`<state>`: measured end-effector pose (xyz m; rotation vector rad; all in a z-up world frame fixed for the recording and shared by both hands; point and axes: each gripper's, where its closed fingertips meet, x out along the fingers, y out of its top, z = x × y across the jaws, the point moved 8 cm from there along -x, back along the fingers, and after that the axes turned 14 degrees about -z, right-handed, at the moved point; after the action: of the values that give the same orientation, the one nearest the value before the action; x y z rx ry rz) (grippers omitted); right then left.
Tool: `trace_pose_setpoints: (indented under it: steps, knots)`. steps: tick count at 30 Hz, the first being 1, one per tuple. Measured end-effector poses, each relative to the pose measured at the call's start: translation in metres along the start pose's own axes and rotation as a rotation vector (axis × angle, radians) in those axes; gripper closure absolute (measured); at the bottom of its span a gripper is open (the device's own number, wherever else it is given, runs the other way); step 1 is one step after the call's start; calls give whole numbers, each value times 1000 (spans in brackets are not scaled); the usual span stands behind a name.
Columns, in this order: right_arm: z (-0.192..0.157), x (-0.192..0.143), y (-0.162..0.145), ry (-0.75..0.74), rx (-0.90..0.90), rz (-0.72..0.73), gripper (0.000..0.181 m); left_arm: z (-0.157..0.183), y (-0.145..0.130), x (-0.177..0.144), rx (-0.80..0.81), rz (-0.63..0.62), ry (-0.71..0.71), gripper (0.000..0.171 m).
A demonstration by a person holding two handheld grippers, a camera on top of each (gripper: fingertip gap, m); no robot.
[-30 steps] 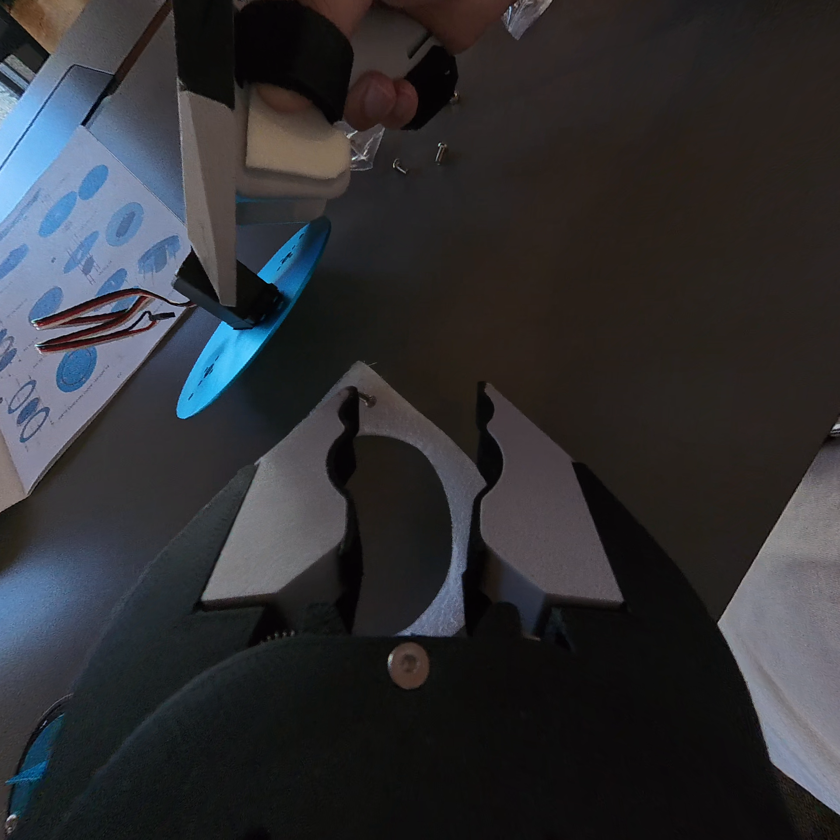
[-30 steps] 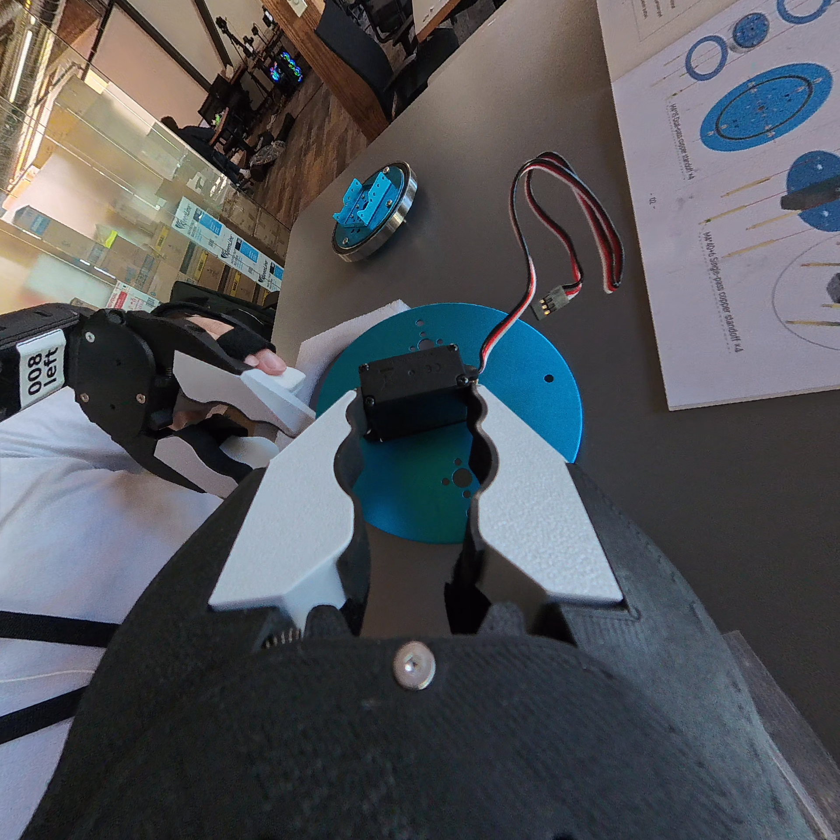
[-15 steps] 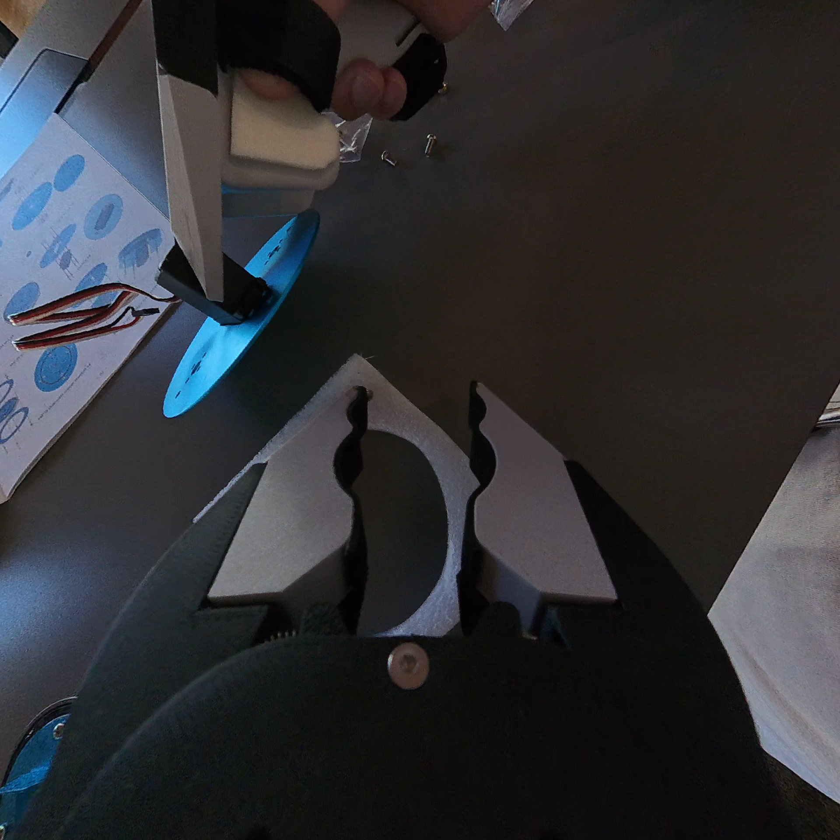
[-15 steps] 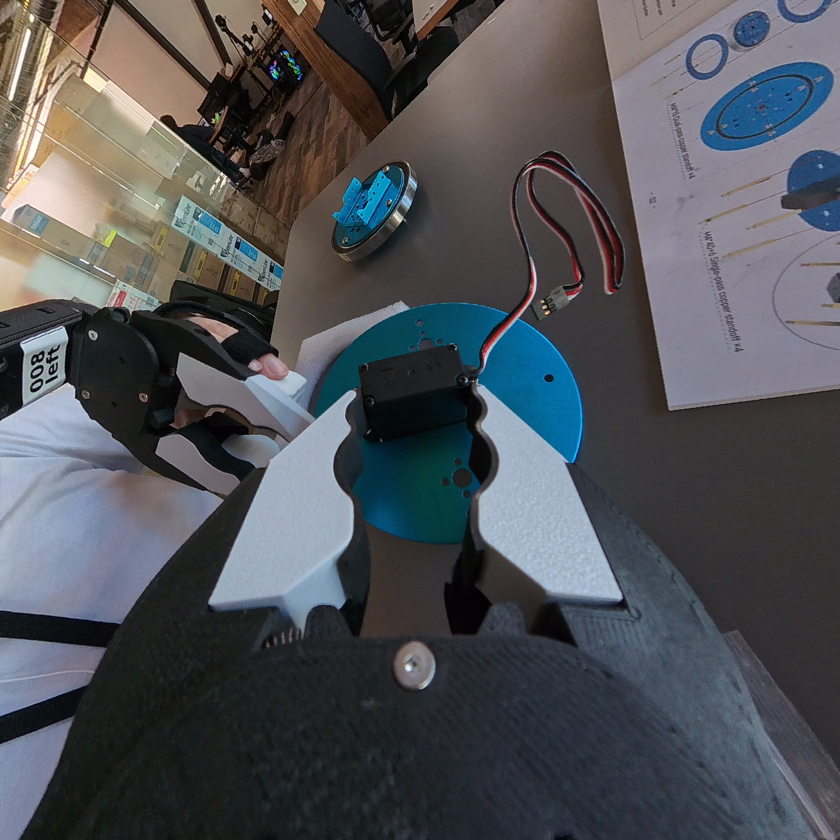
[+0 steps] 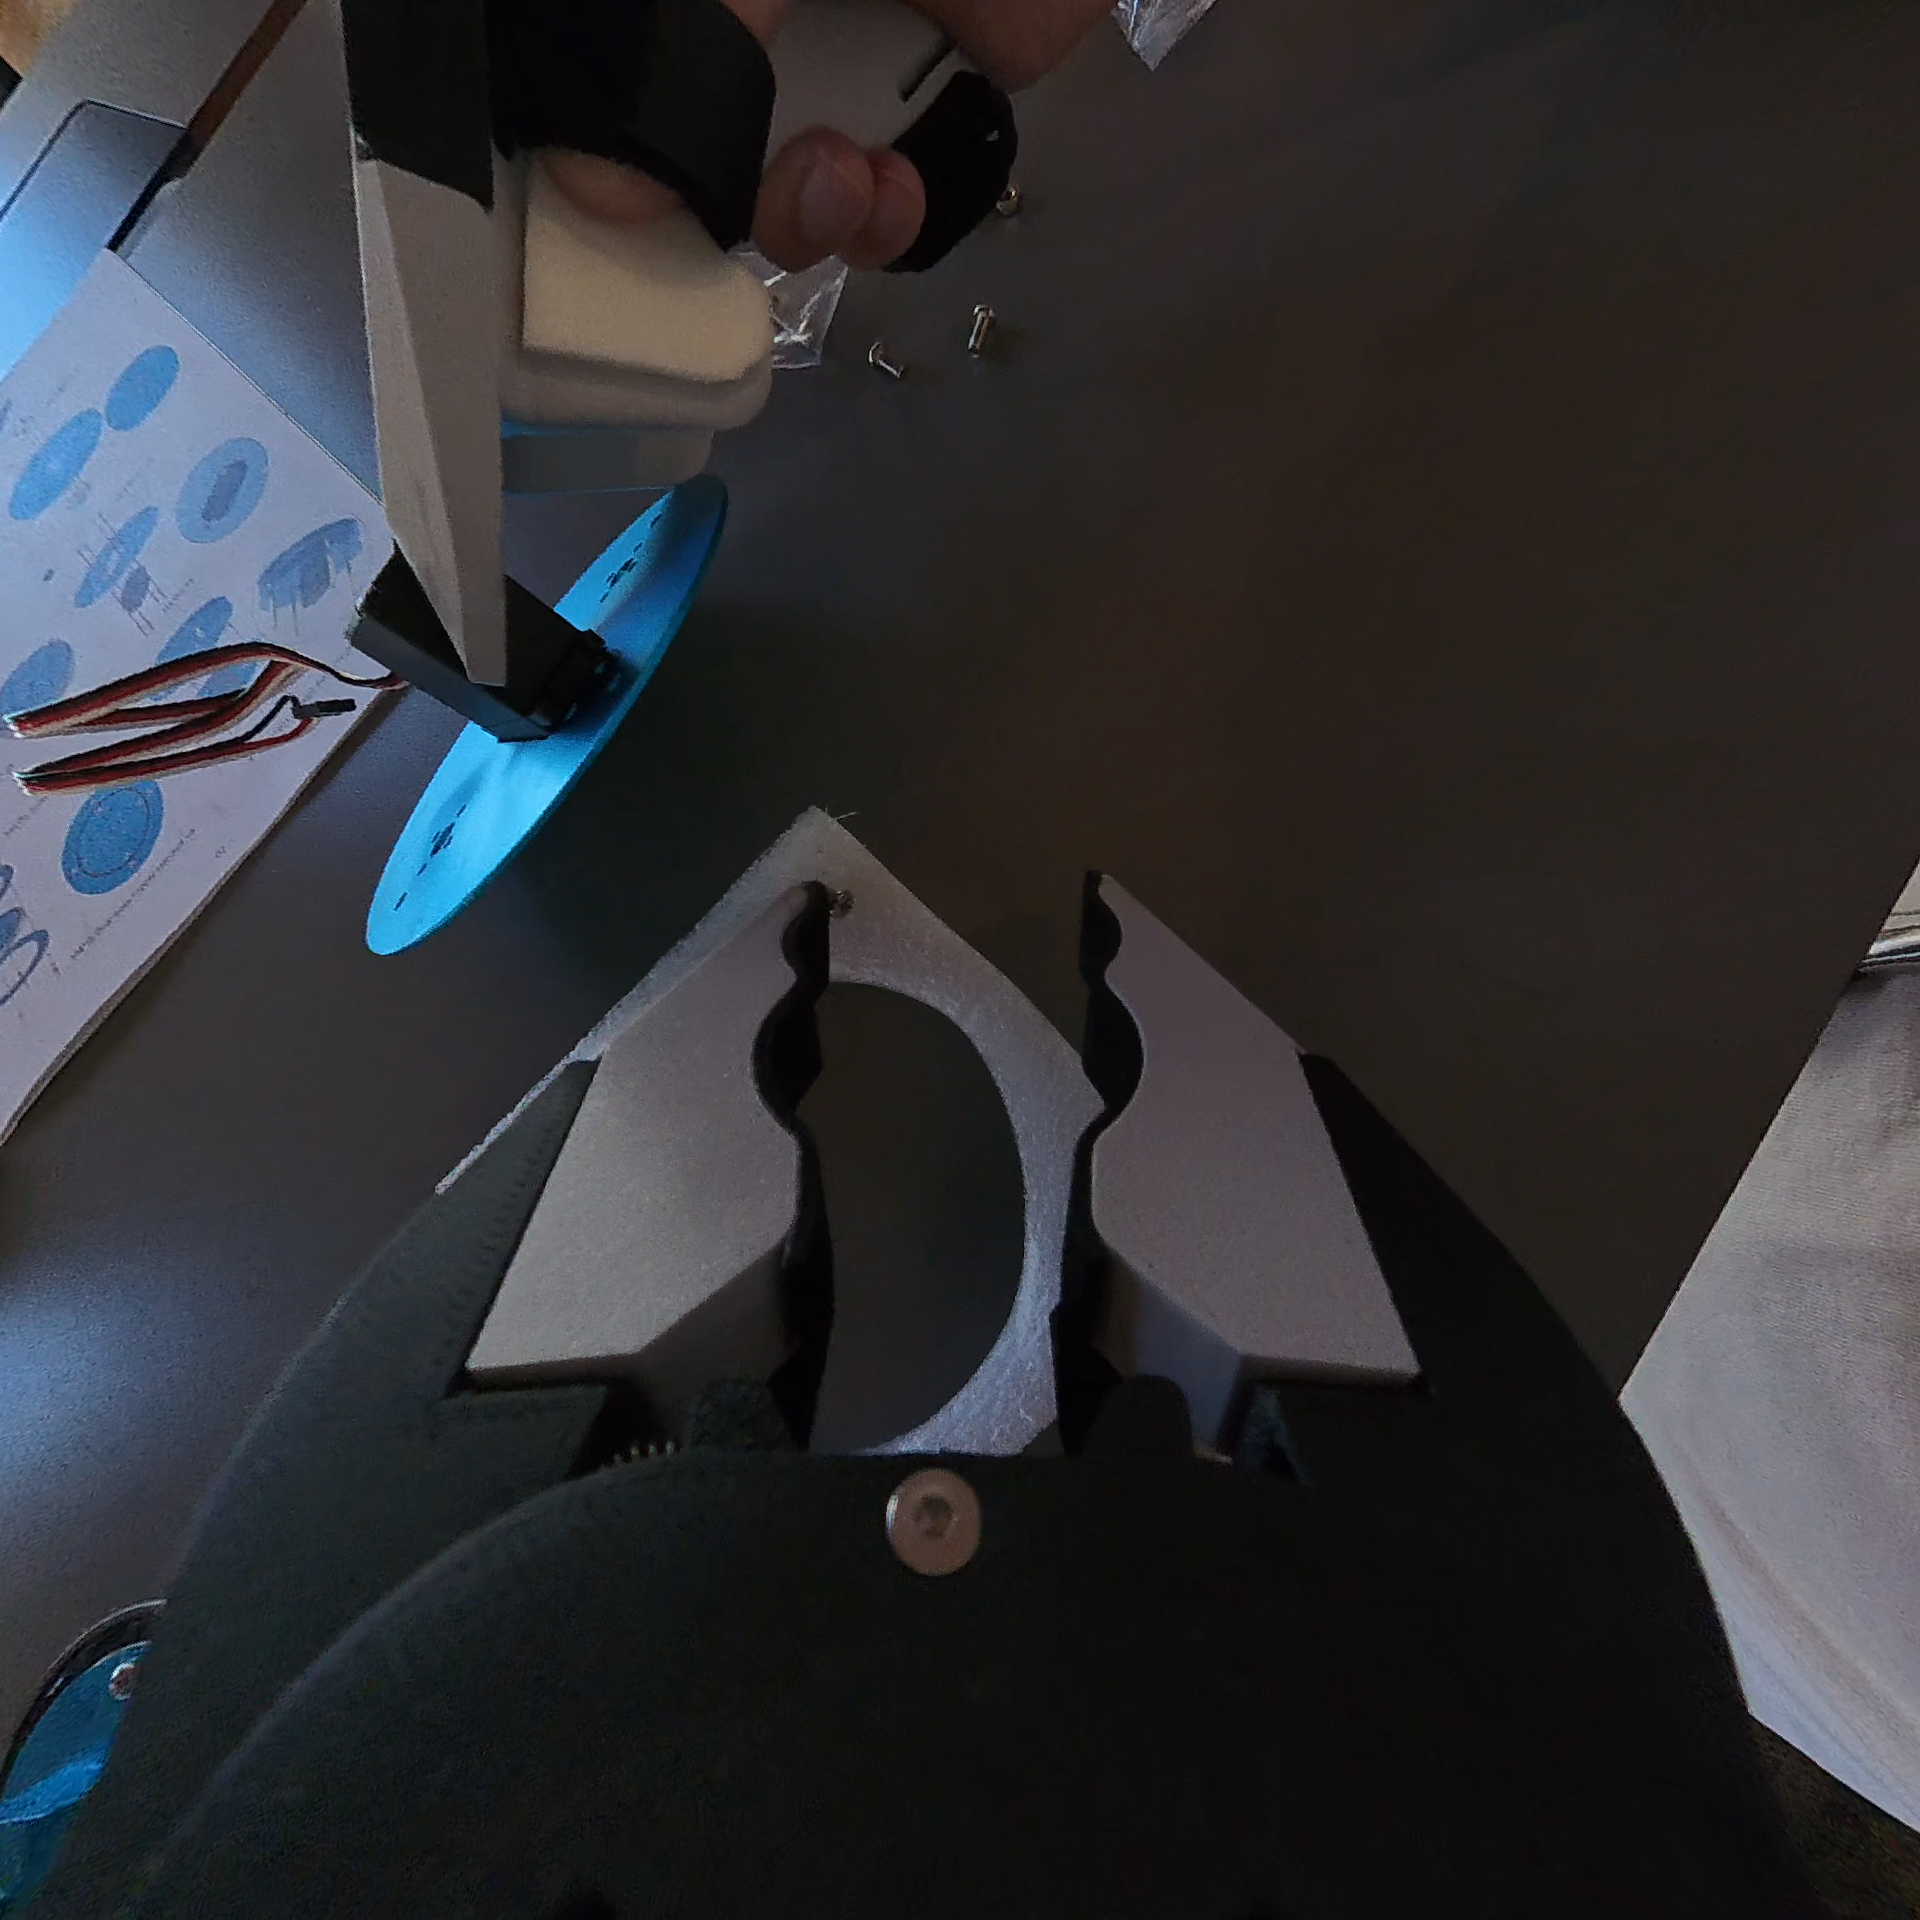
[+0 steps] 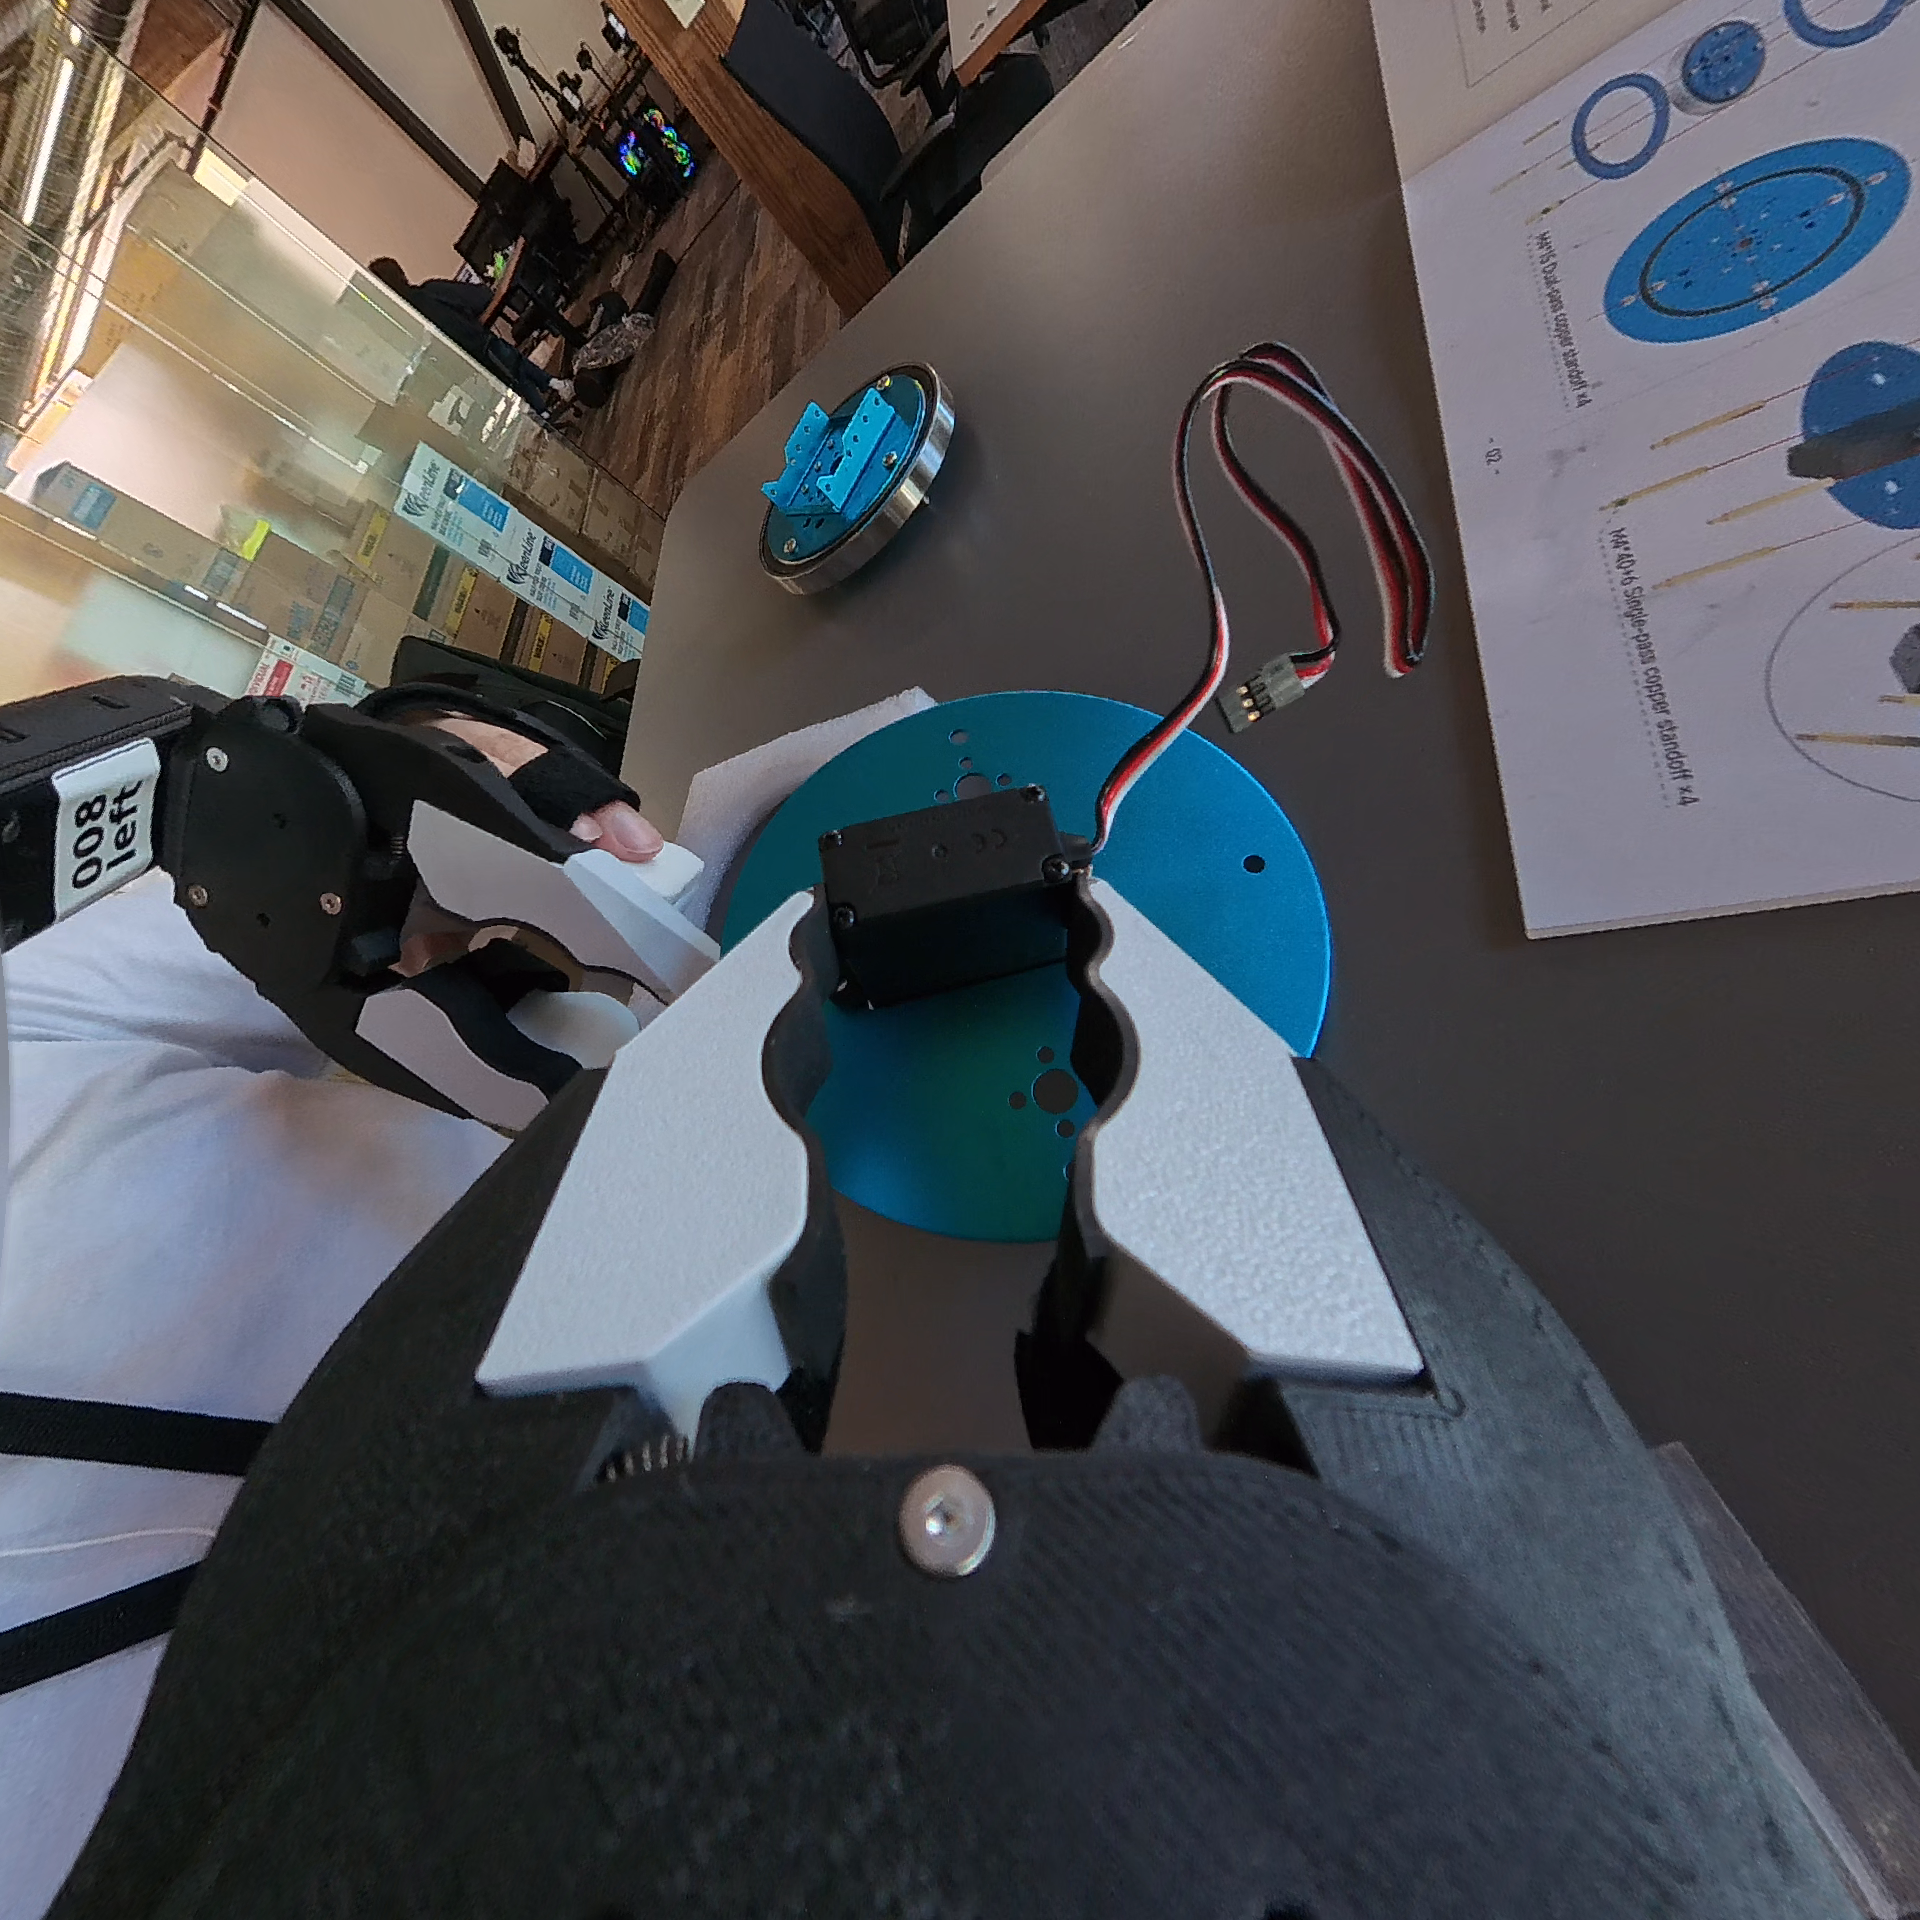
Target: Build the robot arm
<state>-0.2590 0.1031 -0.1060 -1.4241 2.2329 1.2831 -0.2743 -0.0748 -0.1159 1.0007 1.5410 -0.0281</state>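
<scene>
My right gripper (image 6: 951,899) is shut on a black servo (image 6: 940,894) and holds it tilted on a blue metal disc (image 6: 1216,935) that lies on the dark table. The servo's red, white and black cable (image 6: 1304,499) trails off to a small plug. In the left wrist view the servo (image 5: 488,665) sits on the blue disc (image 5: 520,790) under the right gripper's white finger. My left gripper (image 5: 951,894) is open and empty, low over a white foam piece (image 5: 1039,1049) with a round cut-out. A tiny screw (image 5: 844,902) lies on the foam by its left fingertip.
An instruction booklet (image 6: 1714,468) lies beside the disc. A steel ring with a blue bracket (image 6: 857,478) stands farther off. Loose screws (image 5: 982,327) and a clear plastic bag (image 5: 805,312) lie beyond the right gripper. The table edge (image 5: 1766,1049) and white cloth (image 5: 1818,1403) are on the right.
Almost nothing. My left gripper has drifted slightly over the foam. My right gripper keeps the servo on the blue disc in nearly the same place.
</scene>
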Motion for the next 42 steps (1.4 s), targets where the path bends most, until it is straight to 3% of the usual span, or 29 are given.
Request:
trace_pose_setpoints:
  steps: [22,31,42]
  knots:
    - [0,0,0,-1,-2,-4,138,3,0,-2,37,-2,11,133]
    - [2,-1,0,-12,-1,-3,138,3,-1,-4,48,-3,6,116]
    - [2,-1,0,-15,-2,-4,138,4,-1,-2,64,-26,-11,112]
